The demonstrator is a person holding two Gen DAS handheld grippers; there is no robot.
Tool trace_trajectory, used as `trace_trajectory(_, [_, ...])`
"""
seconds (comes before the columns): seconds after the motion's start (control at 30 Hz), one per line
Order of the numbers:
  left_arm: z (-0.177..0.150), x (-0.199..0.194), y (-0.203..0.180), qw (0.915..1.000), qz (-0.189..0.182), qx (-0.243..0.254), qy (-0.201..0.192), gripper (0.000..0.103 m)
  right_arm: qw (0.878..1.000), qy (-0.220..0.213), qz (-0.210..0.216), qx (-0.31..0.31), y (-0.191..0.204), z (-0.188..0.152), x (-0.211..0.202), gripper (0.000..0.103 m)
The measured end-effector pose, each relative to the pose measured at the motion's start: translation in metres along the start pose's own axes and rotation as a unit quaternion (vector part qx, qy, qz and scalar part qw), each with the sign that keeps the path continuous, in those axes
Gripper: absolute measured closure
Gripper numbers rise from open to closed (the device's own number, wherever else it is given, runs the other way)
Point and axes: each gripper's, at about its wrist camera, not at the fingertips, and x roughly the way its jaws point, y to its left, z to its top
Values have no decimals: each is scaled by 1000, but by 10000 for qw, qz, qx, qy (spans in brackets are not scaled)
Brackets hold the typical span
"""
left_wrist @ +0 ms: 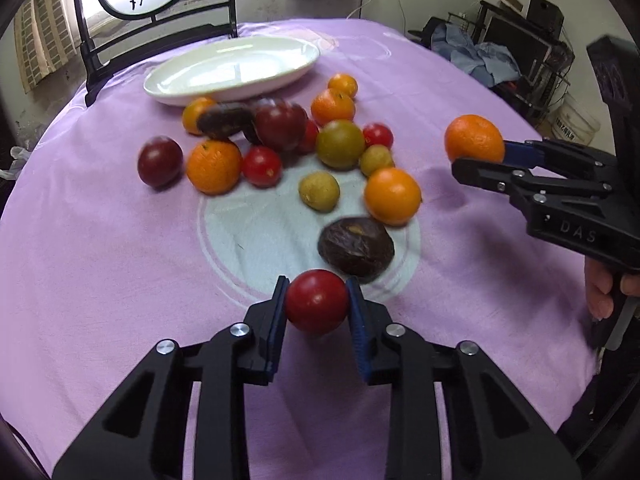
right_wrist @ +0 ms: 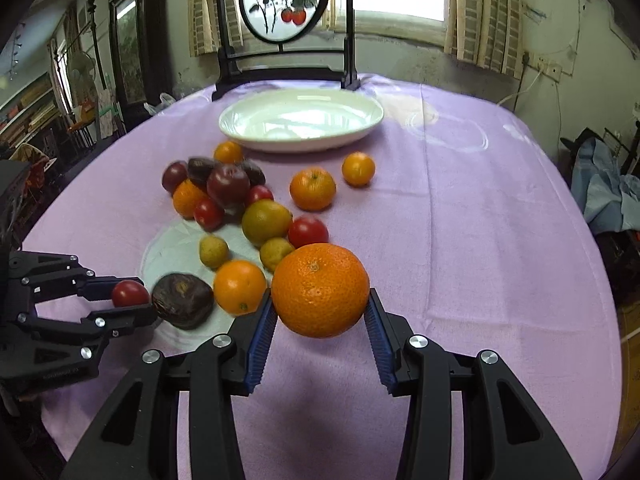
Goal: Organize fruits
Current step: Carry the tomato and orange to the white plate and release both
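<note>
My left gripper (left_wrist: pixel 317 300) is shut on a small red tomato (left_wrist: pixel 316 301), held just above the purple tablecloth; the right wrist view shows the same tomato (right_wrist: pixel 129 293) at the far left. My right gripper (right_wrist: pixel 320 300) is shut on a large orange (right_wrist: pixel 320 290), lifted off the cloth; the left wrist view has that orange (left_wrist: pixel 474 139) at the right. Between them lies a pile of fruit: oranges (left_wrist: pixel 392 196), red tomatoes (left_wrist: pixel 262 166), dark plums (left_wrist: pixel 160 161), green-yellow fruits (left_wrist: pixel 340 144) and a wrinkled dark passion fruit (left_wrist: pixel 356 249). A white oval plate (left_wrist: pixel 232 70) stands empty behind the pile.
A black-framed round painted screen (right_wrist: pixel 286 0) stands at the table's far edge behind the plate. A hand (left_wrist: pixel 600 292) grips the right tool's handle. Furniture and cloth clutter (left_wrist: pixel 492 60) sit beyond the table's right side.
</note>
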Motion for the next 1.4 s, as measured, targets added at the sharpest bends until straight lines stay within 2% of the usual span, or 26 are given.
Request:
trace_trajectory(0.17, [42, -20, 26, 9991, 150, -86, -383, 75, 9984, -501, -118, -212, 5, 39, -13, 58])
trace_trajectory(0.3, [86, -16, 48, 9978, 289, -225, -557, 75, 9975, -653, -145, -209, 4, 75, 4, 58])
trace_trajectory(0.5, [153, 27, 90, 9948, 524, -680, -543, 75, 9981, -455, -191, -373, 9, 130, 63, 58])
trace_trajectory(0.6, [176, 58, 112, 9919, 667, -987, -434, 75, 9989, -202, -219, -371, 12, 147, 96, 58])
trace_trajectory(0.73, [195, 88, 124, 9912, 827, -988, -314, 75, 9988, 136, -220, -409, 16, 158, 134, 58])
trace_trajectory(0.9, [205, 113, 129, 9911, 868, -991, -164, 72, 9983, 382, -217, -377, 16, 165, 165, 57])
trace_trajectory(0.93, [206, 115, 130, 9909, 880, -1010, -147, 65, 9982, 378, -229, -404, 18, 165, 167, 57])
trace_trajectory(0.97, [206, 116, 131, 9904, 891, -1047, -163, 54, 9979, 395, -240, -452, 20, 165, 171, 54])
trace_trajectory(1.0, [206, 115, 132, 9899, 904, -1078, -193, 49, 9978, 382, -247, -476, 22, 165, 171, 48])
trace_trajectory(1.03, [205, 111, 132, 9889, 949, -1115, -256, 42, 9979, 355, -258, -471, 22, 165, 169, 47])
trace_trajectory(1.13, [200, 97, 127, 9888, 982, -1062, -370, 39, 9988, 302, -179, -346, 18, 161, 157, 47])
trace_trajectory(1.27, [182, 67, 115, 9884, 1066, -913, -585, 25, 9996, 162, -163, -173, 6, 148, 126, 44])
trace_trajectory(1.4, [154, 36, 100, 9880, 1023, -848, -790, 15, 9999, 52, -101, -52, -3, 120, 88, 41])
